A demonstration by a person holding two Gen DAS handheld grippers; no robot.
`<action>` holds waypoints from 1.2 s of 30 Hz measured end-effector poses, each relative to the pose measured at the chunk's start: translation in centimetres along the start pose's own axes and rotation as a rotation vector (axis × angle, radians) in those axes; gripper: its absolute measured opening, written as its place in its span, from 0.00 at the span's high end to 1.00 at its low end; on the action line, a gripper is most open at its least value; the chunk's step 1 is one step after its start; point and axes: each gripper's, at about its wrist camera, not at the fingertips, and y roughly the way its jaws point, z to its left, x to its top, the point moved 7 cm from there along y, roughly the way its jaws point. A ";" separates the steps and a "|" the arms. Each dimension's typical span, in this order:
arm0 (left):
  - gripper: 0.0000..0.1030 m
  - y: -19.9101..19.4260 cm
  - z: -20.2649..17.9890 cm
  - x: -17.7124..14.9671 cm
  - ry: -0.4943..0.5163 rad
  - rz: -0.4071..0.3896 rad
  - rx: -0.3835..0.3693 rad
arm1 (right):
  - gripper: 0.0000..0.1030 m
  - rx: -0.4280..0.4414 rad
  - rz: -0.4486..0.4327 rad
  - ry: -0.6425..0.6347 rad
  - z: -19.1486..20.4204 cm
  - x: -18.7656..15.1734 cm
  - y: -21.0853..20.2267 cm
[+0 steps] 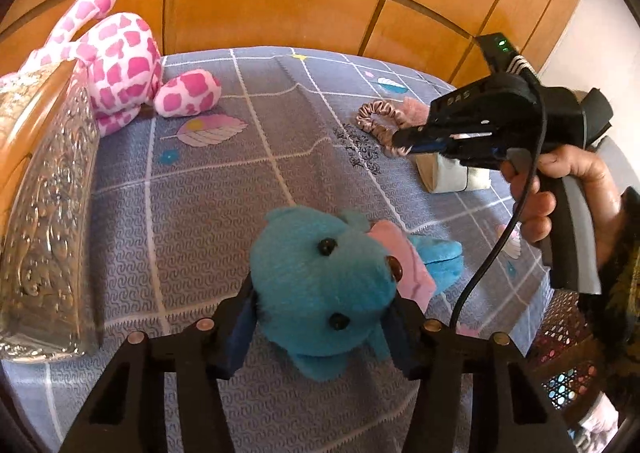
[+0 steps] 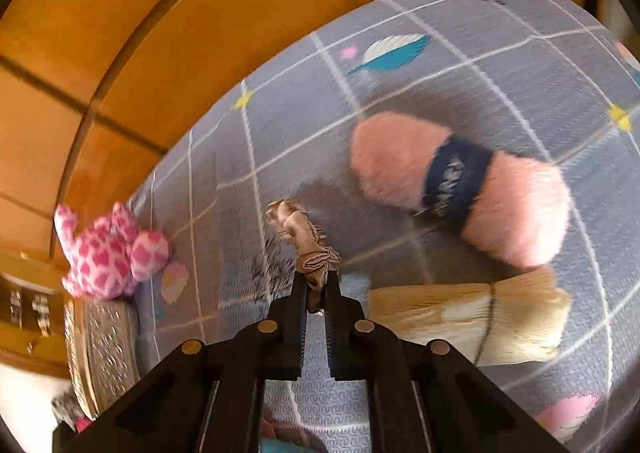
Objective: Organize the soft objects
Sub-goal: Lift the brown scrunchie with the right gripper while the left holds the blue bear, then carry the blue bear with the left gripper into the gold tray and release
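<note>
My left gripper (image 1: 320, 317) is shut on a blue plush bear (image 1: 324, 281) and holds it by the head above the grey patterned bedspread (image 1: 200, 193). The bear wears a pink cloth (image 1: 404, 257). My right gripper (image 2: 316, 285) is shut on a beige satin scrunchie (image 2: 304, 241), lifted a little off the bed; it also shows in the left wrist view (image 1: 404, 141) with the scrunchie (image 1: 378, 121). A pink fluffy yarn skein with a dark blue band (image 2: 460, 181) lies just beyond. A pink-and-white spotted plush (image 1: 120, 61) sits at the headboard.
A cream folded cloth bundle (image 2: 468, 317) lies on the bed to the right of my right gripper. A carved silver and wood headboard (image 1: 52, 213) runs along the left. Wooden wardrobe panels (image 1: 280, 1) stand behind the bed. A patterned floor (image 1: 564, 357) lies beyond the bed's right edge.
</note>
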 end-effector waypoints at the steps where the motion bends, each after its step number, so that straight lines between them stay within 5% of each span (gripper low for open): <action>1: 0.45 -0.1 0.0 0.0 -0.002 -0.001 0.001 | 0.94 -0.007 0.007 -0.003 0.0 0.0 0.3; 4: 0.45 -0.2 0.1 0.0 -0.008 -0.001 0.006 | 0.89 -0.030 -0.002 -0.008 -0.1 0.4 0.7; 6: 0.45 -0.3 0.2 0.0 -0.011 -0.001 0.008 | 0.75 -0.020 -0.010 0.000 -0.2 0.6 0.7; 8: 0.45 -0.7 0.1 0.1 -0.015 -0.005 0.001 | 0.71 -0.027 -0.024 -0.003 -0.2 0.8 0.6; 13: 0.46 -2.6 -0.3 1.2 -0.008 -0.054 -0.013 | 0.71 -0.064 -0.052 -0.016 0.0 1.5 0.9; 15: 0.46 -3.7 -0.5 2.0 -0.005 -0.082 -0.014 | 0.89 -0.086 -0.064 -0.036 0.1 1.6 0.9; 23: 0.46 -8.4 0.9 5.2 -0.068 -0.194 -0.034 | 0.92 -0.145 -0.102 -0.121 1.0 1.7 0.5; 36: 0.46 -18.5 15.1 7.3 -0.371 -0.421 0.218 | 0.92 -0.182 -0.110 -0.290 3.7 0.6 0.7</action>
